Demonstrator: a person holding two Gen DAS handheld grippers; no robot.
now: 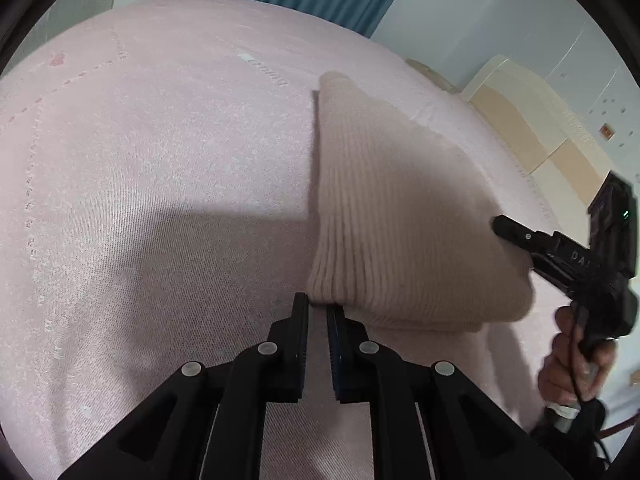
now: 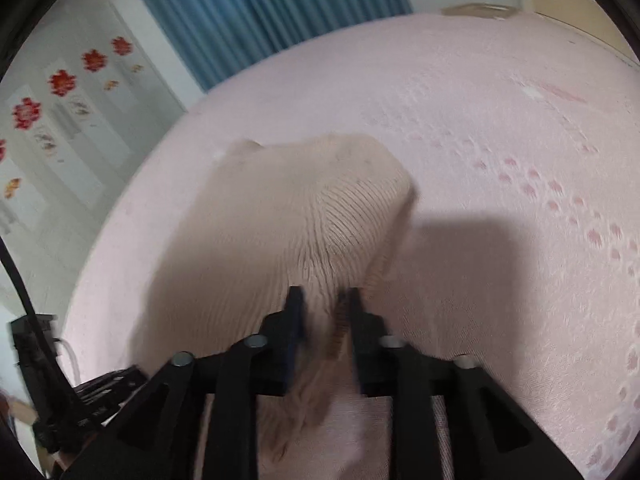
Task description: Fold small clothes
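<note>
My left gripper (image 1: 318, 308) has its jaws pinched nearly together on the near corner of the beige ribbed knit garment (image 1: 392, 208), which lies on the pink bedsheet (image 1: 160, 160). Its long axis runs away from me. My right gripper (image 2: 326, 300) meets the opposite edge with jaws narrow; knit sits between them, though blur hides whether they clamp it.

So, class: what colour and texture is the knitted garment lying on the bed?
The knitted garment is pale beige with ribbed lines, clearest in the left wrist view.
</note>
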